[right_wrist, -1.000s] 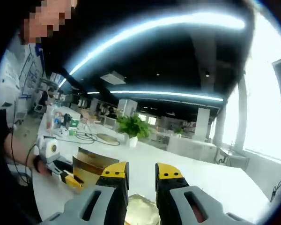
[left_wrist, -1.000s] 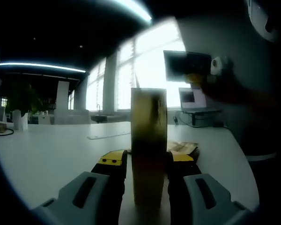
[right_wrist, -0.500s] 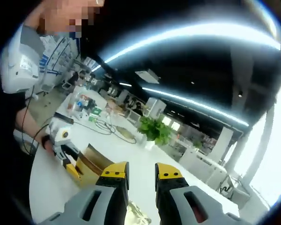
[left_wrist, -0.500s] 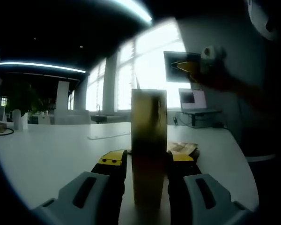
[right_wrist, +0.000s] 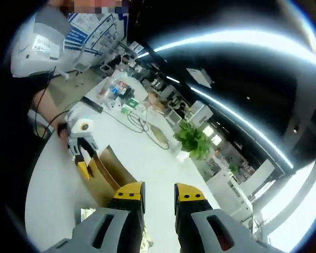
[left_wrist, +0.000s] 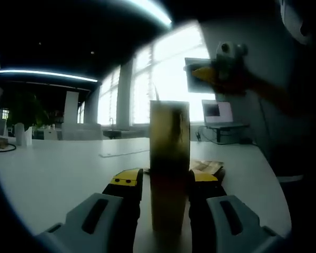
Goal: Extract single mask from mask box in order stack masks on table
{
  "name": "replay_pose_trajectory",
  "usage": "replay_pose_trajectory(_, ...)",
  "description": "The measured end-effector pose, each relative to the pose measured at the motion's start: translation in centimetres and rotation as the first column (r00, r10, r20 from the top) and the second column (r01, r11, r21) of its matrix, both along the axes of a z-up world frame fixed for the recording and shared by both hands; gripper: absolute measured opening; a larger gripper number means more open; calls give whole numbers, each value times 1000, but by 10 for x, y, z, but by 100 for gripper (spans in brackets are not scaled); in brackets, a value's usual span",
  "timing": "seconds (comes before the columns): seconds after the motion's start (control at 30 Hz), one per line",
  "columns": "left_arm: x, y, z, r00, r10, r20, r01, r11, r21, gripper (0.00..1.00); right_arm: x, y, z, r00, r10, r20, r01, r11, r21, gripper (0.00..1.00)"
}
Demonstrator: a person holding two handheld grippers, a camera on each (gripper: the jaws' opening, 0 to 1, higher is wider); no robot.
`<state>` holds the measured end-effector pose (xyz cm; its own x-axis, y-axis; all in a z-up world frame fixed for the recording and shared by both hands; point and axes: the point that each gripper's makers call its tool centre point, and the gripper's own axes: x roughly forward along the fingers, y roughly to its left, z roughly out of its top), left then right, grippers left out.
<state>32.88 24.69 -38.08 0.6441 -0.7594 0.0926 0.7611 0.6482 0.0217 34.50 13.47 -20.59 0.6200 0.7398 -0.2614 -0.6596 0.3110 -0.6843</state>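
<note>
Your left gripper (left_wrist: pixel 165 182) clamps the one mask box (left_wrist: pixel 169 163), upright on the white worktop (left_wrist: pixel 58 168) — a few masks (left_wrist: pixel 206 166) lie just behind it. Your right gripper (right_wrist: pixel 159 196) is raised high, jaws a narrow gap apart and empty — the worktop around the box is open, with windows (left_wrist: pixel 168 79) beyond.

White table (left_wrist: pixel 52 168), laptop (left_wrist: pixel 217 113) near bright windows (left_wrist: pixel 163 79), potted plant (right_wrist: pixel 194 143), cables (right_wrist: pixel 139 118).
</note>
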Motion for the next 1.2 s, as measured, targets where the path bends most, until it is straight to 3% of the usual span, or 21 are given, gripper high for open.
replay_pose_trajectory(0.43,0,1,0,1000,0,1,0,1000,0,26,1,31,-4,994,105,-16,-106,981,-164,18)
replay_pose_trajectory(0.7,0,1,1,1000,-2,4,2,1000,-4,26,0,53,-18,983,174,-54,-182,931,-318,18)
replay_pose_trajectory(0.93,0,1,1,1000,-5,3,5,1000,-4,26,-1,71,-21,972,224,-74,-235,893,-384,17)
replay_pose_trajectory(1.2,-1,1,3,1000,-4,6,4,1000,-10,26,0,80,-40,956,260,-136,-293,826,-482,16)
